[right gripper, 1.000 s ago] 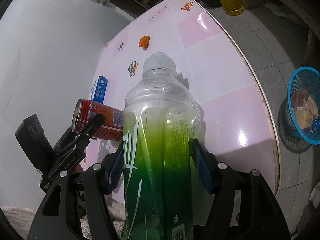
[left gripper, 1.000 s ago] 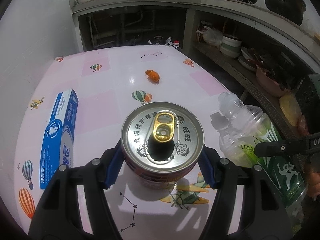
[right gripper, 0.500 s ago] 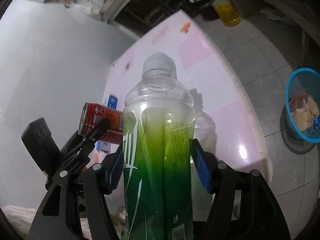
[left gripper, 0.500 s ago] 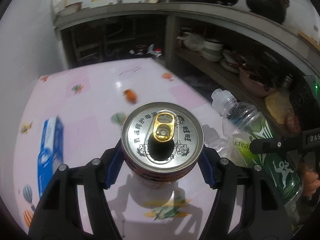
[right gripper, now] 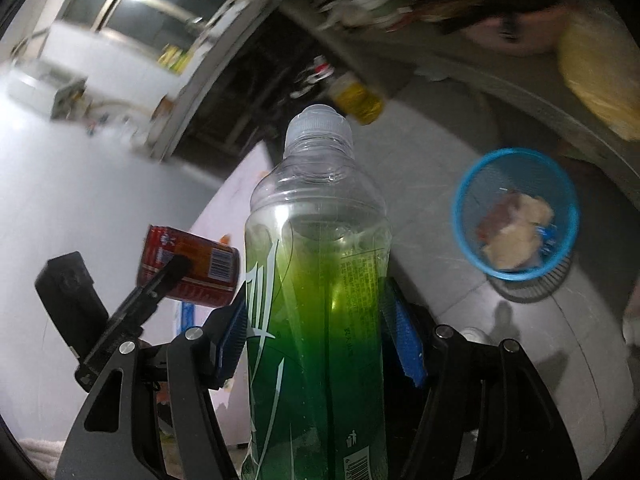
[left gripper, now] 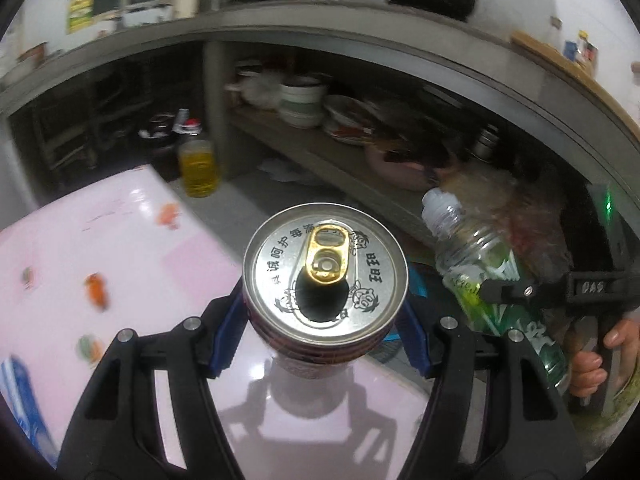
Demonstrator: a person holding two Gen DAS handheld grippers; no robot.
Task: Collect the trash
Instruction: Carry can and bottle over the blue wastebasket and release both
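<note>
Two pieces of trash are in hand at once, and the blue basket on the floor is the landmark that matters. The right gripper has its jaws closed on the green-tinted plastic bottle, whose long axis runs straight out along the fingers, cap end forward. Seen from this gripper, the basket lies ahead and to the right of the bottle's cap, below it, well apart, and it already holds crumpled scraps. The left gripper has its jaws clamped on the drink can, top toward the camera with the gold tab up. In the right wrist view the can shows left of the bottle, on the bottle's far side from the basket, so the right hand looks the nearer one to drop first.

Only the right wrist view shows the basket clearly; in the left wrist view just a sliver of blue shows beside the can. That view shows instead the pink tabletop under and left of the can, and the right hand on its handle.
</note>
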